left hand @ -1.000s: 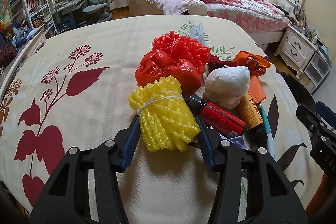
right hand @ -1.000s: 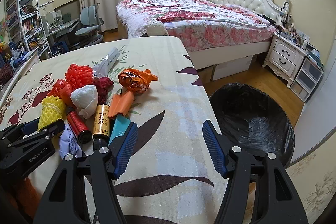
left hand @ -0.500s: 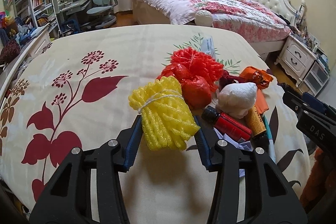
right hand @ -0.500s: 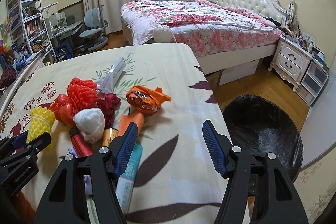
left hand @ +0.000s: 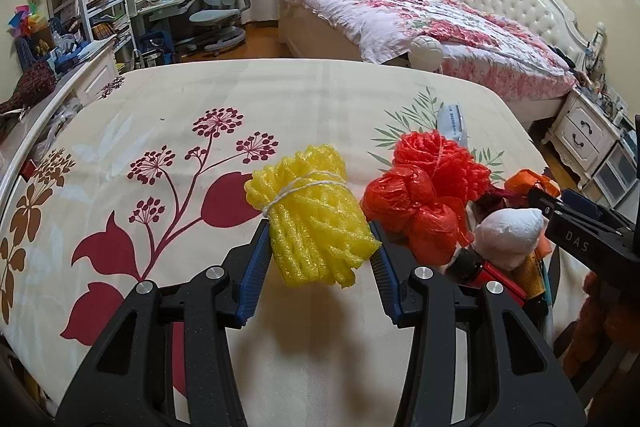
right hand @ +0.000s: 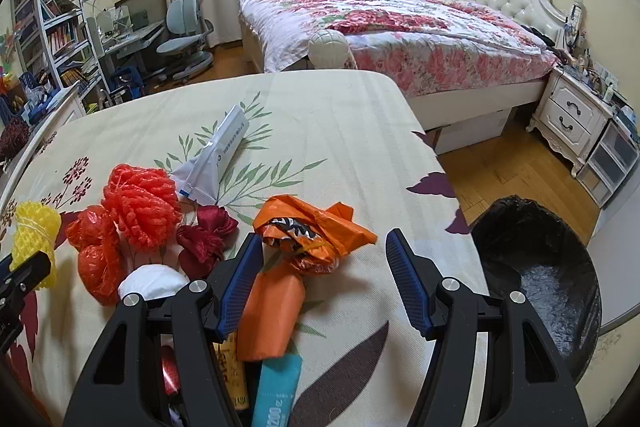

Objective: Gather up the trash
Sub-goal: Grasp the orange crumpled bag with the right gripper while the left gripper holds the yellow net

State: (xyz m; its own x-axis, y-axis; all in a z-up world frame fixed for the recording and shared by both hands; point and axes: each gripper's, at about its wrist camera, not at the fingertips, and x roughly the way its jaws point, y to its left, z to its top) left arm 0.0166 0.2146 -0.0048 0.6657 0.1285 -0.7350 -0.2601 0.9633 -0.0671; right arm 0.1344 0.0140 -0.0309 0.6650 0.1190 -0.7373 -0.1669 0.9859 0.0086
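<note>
1. Left wrist view: the left gripper (left hand: 318, 249) is pinching a yellow foam net bundle (left hand: 314, 217) tied with white string — the blue pads press on both its sides, and its shadow on the cloth shows it is held clear of the floral bedspread (left hand: 168, 131). Just right of it lie a red foam net (left hand: 440, 159), a red plastic bag (left hand: 412, 211), a white wad (left hand: 508, 233) and a red bottle (left hand: 490, 273). Part of the right gripper (left hand: 580, 227) shows at the far right edge.

2. Right wrist view: the right gripper (right hand: 322, 281) is spread with nothing between its pads, hanging over an orange bag (right hand: 312, 231). Near its left finger lie an orange wrapper (right hand: 272, 311) and a teal tube (right hand: 276, 391). A grey pouch (right hand: 218, 151) lies farther off; a dark red cloth knot (right hand: 206, 237) lies left of the orange bag. The black-lined bin (right hand: 540, 275) stands on the floor — right of the bedspread, well apart from the yellow bundle at the far left.
</note>
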